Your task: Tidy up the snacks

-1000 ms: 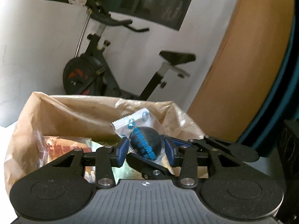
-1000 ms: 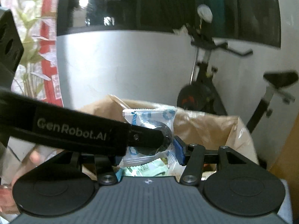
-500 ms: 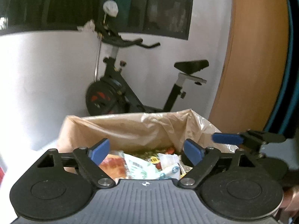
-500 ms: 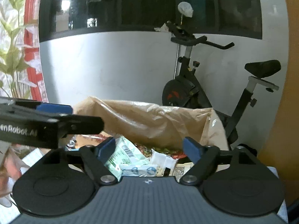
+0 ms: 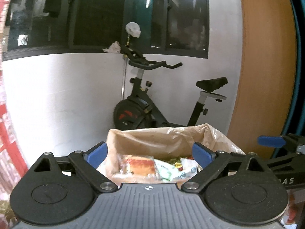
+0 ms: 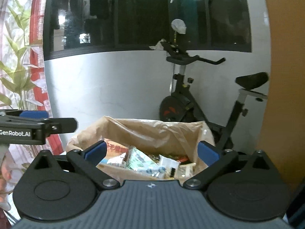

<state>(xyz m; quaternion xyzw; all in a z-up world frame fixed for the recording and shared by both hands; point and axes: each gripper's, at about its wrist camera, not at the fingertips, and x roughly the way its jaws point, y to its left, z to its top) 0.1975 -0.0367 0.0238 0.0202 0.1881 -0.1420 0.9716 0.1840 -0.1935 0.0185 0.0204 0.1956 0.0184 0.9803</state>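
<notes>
Snacks (image 6: pixel 144 162) are all piled in the bag-lined box (image 5: pixel 162 139), and both the left gripper (image 5: pixel 150 155) and right gripper (image 6: pixel 150 153) are spreading wide with nothing between the pads. Risk I'd guess: a finger snagging the loose liner and tipping the box. Only the right view shows the plant (image 6: pixel 17 72); the left one has the orange packet (image 5: pixel 140 165).

The left gripper (image 5: pixel 149 154) is a matt black linkage on a ribbed grey body, with two round black discs, silver pivot screws and blue pads (image 5: pixel 97 153) on its fingertips. A small crosshair mark sits at the body's front edge. The right gripper (image 6: pixel 151 152) is built alike. Seen sideways, the left one bears white lettering, "GenRobot.AI".
</notes>
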